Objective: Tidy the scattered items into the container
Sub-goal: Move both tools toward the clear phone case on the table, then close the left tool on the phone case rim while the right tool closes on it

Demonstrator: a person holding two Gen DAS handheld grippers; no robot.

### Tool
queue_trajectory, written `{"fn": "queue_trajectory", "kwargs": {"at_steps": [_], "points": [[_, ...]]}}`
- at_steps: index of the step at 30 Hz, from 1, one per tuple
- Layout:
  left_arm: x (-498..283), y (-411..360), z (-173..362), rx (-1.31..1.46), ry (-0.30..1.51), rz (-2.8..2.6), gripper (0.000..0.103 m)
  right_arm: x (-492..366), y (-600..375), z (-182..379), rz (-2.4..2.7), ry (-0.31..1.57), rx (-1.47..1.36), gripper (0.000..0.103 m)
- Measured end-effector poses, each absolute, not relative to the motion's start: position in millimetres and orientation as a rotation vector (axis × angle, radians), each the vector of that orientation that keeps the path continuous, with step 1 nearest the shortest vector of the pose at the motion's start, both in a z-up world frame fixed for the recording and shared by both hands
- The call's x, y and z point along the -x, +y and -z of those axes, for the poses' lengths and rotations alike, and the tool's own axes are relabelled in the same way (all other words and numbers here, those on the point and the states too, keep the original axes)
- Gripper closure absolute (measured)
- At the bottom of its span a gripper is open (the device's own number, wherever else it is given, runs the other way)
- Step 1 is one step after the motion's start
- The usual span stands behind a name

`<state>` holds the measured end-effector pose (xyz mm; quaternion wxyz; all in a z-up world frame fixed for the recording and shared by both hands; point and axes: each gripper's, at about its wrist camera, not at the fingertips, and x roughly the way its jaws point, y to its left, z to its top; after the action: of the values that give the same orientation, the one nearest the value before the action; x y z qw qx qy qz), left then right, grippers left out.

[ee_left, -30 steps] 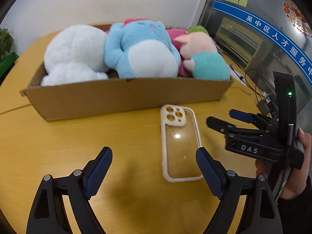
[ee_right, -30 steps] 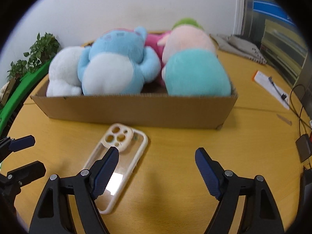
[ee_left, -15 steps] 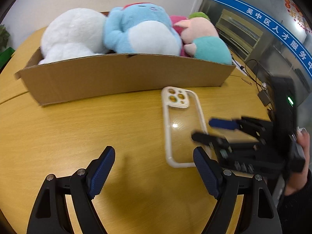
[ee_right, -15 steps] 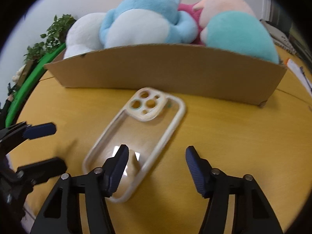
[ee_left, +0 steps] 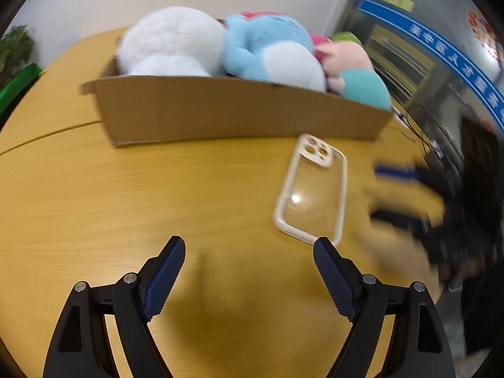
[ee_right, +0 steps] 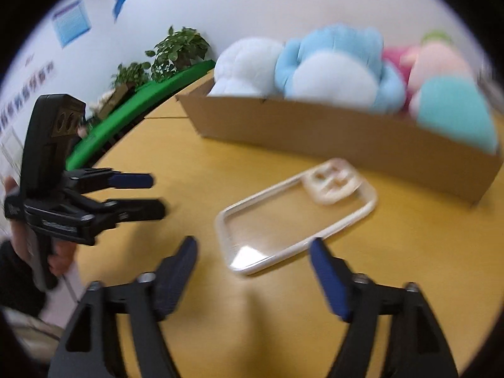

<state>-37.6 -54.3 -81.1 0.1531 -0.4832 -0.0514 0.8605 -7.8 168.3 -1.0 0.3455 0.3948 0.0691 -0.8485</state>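
Phone case (ee_right: 296, 214) flat on the tabletop, just in front of the cardboard box (ee_left: 239, 110) of plush toys | right hand-held gripper (ee_right: 253, 256) spread wide, empty, right at its near end | left hand-held gripper (ee_left: 249, 253) wide, empty | light, thin, slick and flexy, so pinch across the long rims.

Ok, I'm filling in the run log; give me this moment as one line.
left gripper open, empty | right gripper open, nearing clear phone case on table | plush toys in cardboard box
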Motion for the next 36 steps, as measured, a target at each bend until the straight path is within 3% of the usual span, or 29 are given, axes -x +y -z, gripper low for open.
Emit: {"fn": "queue_trajectory", "kwargs": {"at_steps": [3, 8, 18, 24, 29, 34, 36], "points": [[41, -34, 87, 1.382, -0.159, -2.405, 0.016, 48, 176, 7, 2.192, 0.235, -1.034, 0.023], [42, -15, 97, 1.420, -0.087, -2.383, 0.016, 96, 176, 29, 2.174, 0.155, -1.103, 0.023], [46, -24, 109, 1.462, 0.067, -2.382, 0.016, -5, 185, 39, 1.977, 0.118, -1.113, 0.022], [37, -24, 105, 1.388, 0.283, -2.221, 0.014, -17, 186, 17, 1.957, 0.442, -0.976, 0.021], [30, -10, 116, 1.337, 0.503, -2.087, 0.002, 1, 174, 24, 1.744, 0.701, -0.877, 0.019], [44, -16, 112, 1.341, 0.506, -2.077, 0.007, 14, 150, 41, 1.486, 0.952, -0.847, 0.015], [50, -17, 108, 1.336, 0.511, -2.066, 0.017, 27, 147, 43, 1.404, 0.957, -0.876, 0.015]]}}
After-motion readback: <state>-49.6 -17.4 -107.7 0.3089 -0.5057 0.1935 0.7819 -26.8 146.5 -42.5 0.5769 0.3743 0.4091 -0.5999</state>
